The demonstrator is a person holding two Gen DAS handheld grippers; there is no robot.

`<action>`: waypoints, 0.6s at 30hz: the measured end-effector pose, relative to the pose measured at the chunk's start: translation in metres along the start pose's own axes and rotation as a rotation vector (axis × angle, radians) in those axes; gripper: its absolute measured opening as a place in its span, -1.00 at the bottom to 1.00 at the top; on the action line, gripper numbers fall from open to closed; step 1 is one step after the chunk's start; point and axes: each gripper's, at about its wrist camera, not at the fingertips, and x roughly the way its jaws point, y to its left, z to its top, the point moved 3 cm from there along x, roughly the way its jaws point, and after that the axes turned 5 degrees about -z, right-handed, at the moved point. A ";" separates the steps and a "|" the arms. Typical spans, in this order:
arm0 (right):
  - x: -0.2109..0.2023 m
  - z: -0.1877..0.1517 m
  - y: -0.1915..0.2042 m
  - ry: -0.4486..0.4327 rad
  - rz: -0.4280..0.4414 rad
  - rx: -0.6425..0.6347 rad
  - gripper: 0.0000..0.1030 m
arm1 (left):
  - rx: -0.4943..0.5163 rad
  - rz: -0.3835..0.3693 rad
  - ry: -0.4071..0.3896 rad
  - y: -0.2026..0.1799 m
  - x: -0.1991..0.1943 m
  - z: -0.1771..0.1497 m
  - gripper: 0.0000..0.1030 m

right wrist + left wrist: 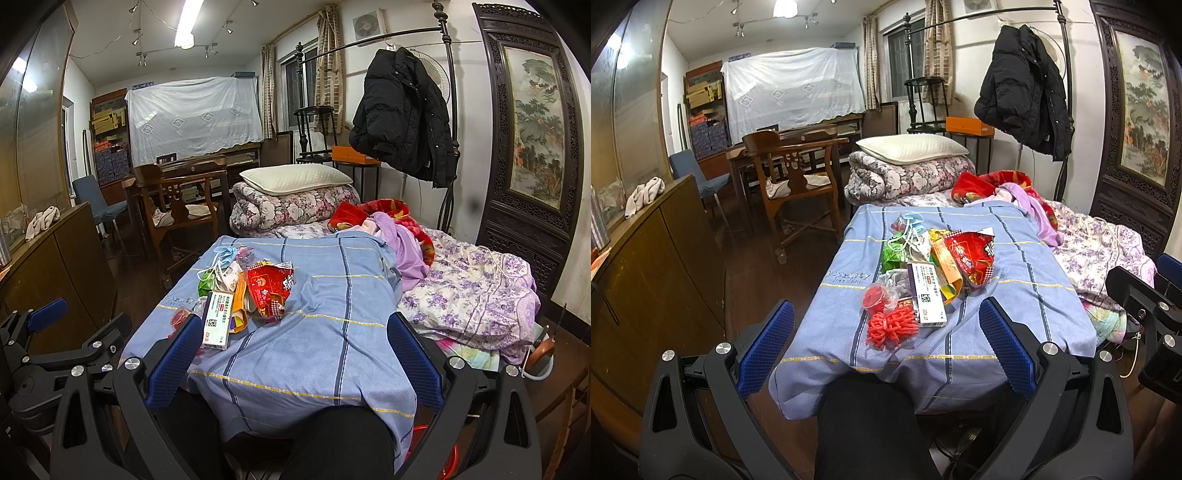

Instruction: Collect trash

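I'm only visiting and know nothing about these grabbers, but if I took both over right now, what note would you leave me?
Left gripper: open, holding nothing.
Right gripper: open, holding nothing.
The trash lies in one heap on the blue striped cloth over the bed: red crinkled snack bag, white cardboard medicine box, red plastic mesh net, clear plastic cup with red inside, green wrapper, blue face masks.
Done: nothing appears collected yet.
Left: pick up every piece. A bin is not clearly visible.

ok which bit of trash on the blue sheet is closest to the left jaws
The red mesh net, bunched at the pile's near edge. The white medicine box and red snack bag lie farther back.
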 end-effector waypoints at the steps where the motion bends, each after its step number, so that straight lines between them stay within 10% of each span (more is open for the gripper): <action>1: 0.000 0.000 0.000 0.000 0.000 0.000 0.89 | 0.000 0.000 0.000 0.000 0.000 0.000 0.87; 18: 0.000 0.001 -0.001 -0.001 0.000 0.001 0.89 | -0.001 0.000 0.001 0.000 0.000 0.000 0.87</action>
